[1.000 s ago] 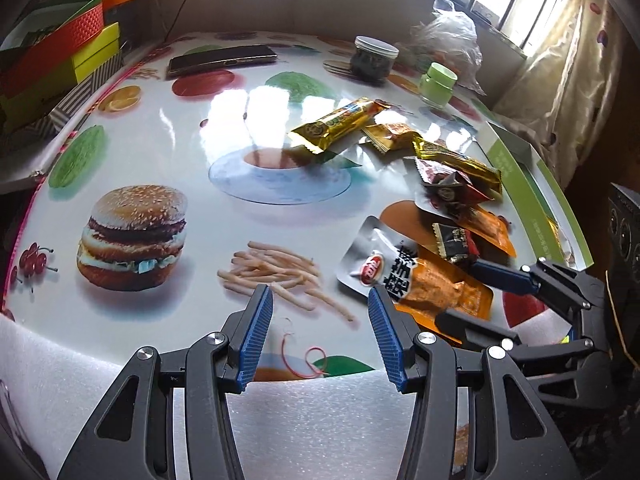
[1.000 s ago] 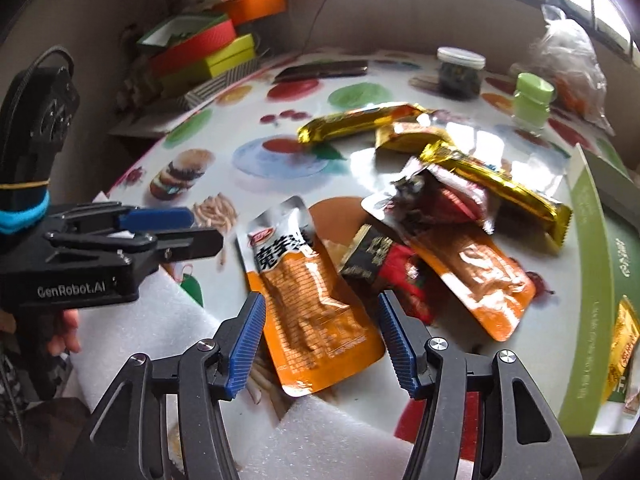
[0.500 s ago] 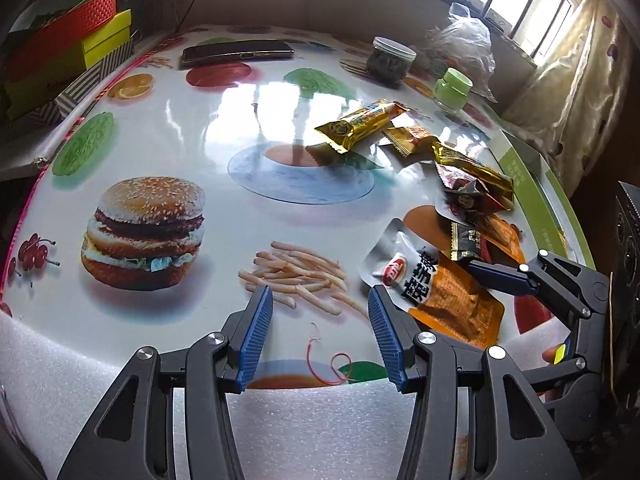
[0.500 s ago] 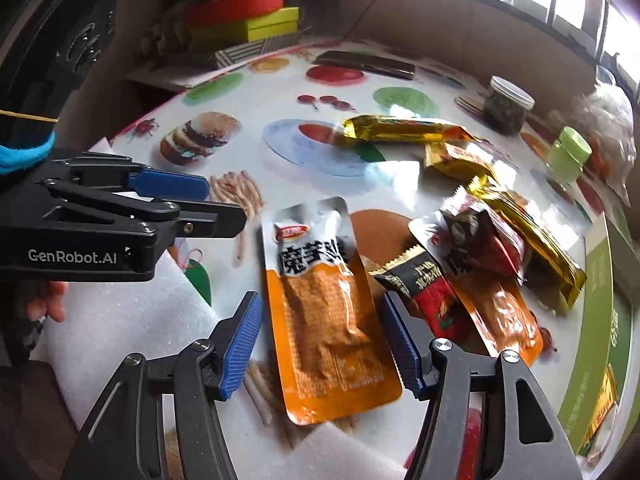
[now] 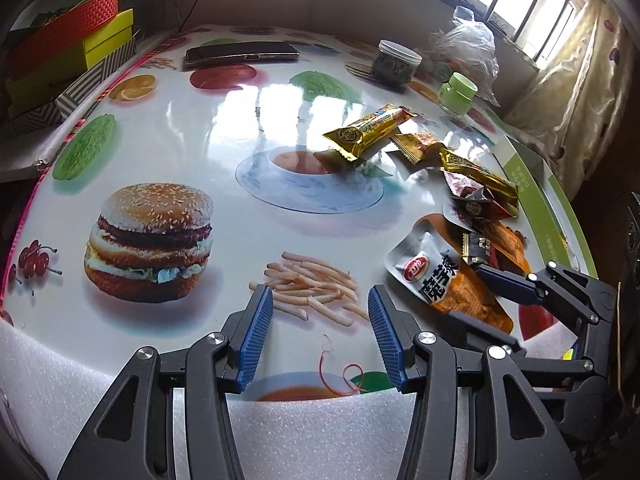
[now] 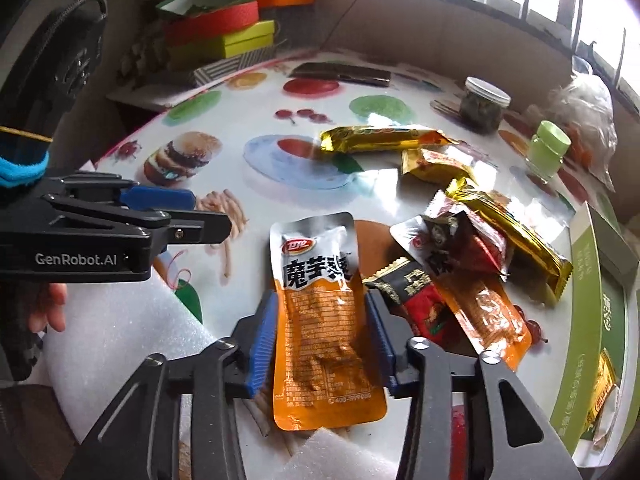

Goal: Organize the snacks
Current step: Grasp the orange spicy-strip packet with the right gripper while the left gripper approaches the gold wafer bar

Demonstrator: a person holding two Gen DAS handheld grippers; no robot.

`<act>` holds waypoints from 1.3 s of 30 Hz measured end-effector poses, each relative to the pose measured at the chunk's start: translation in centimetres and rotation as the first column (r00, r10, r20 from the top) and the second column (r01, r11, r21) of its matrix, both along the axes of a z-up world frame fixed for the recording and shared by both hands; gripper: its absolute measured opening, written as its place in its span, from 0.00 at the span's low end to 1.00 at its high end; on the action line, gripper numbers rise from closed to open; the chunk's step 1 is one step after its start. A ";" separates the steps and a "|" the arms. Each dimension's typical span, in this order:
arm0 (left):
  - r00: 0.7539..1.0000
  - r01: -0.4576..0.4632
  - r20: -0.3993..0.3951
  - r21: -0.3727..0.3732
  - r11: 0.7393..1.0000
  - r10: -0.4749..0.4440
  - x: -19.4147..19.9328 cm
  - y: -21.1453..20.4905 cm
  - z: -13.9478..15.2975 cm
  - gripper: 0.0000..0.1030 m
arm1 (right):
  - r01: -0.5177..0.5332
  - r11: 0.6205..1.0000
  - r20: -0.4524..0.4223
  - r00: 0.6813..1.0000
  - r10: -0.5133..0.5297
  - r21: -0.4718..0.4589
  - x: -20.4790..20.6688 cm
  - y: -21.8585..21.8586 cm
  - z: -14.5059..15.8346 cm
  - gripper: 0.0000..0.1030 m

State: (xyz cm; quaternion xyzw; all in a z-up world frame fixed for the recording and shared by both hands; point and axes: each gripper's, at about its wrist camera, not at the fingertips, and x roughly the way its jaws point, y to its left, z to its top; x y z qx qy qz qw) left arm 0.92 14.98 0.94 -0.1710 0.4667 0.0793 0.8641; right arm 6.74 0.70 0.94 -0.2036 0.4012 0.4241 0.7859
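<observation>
The table (image 5: 168, 148) is covered with a glossy cloth printed with a burger, fries, fruit slices and a blue plate; its whole left and middle stretch lies bare, with white foam sheet (image 5: 320, 432) along the near edge. Boxes (image 5: 68, 40) in red, yellow and stripes are stacked off the far left edge. A green carton (image 6: 596, 312) with white writing too small to read bounds the right side.

The snacks crowd the right half: a long gold bar (image 6: 380, 138) far out, a small orange-and-gold sachet (image 6: 436, 164), a second gold bar (image 6: 516, 236), a dark red packet (image 6: 468, 240), a clear orange pouch (image 6: 488, 312) and a small black-and-red sachet (image 6: 412, 292), overlapping one another.

The orange-and-silver pouch (image 6: 320, 320), bearing a red oval logo and large Chinese characters, lies nearest. The right gripper (image 6: 322, 332) is closing, its blue pads against both long edges of this pouch.

The left gripper (image 5: 320, 332), marked "GenRobot.AI" on its side, hangs half-open and empty over the printed fries.

Far back stand a phone (image 5: 240, 54), a dark jar (image 5: 394, 64) and a green jar (image 5: 458, 94).
</observation>
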 end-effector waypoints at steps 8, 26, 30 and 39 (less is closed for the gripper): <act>1.000 0.003 0.001 0.002 1.000 -0.003 0.6 0.4 0.1 0.49 | 0.042 0.998 -0.025 0.999 -0.041 0.041 0.5 -0.7 0.1 0.34; 0.999 0.049 0.017 0.046 0.998 -0.049 4.9 1.2 1.2 0.49 | 0.157 0.968 -0.085 0.986 -0.143 0.194 1.9 -3.6 3.2 0.34; 0.996 0.082 0.027 0.060 0.995 -0.083 6.9 0.8 1.6 0.49 | 0.194 0.961 -0.086 0.980 -0.180 0.199 2.5 -4.4 3.4 0.34; 0.990 0.134 0.031 0.109 0.985 -0.138 11.5 0.2 2.0 0.49 | 0.277 0.937 -0.095 0.960 -0.262 0.213 3.5 -6.4 3.7 0.34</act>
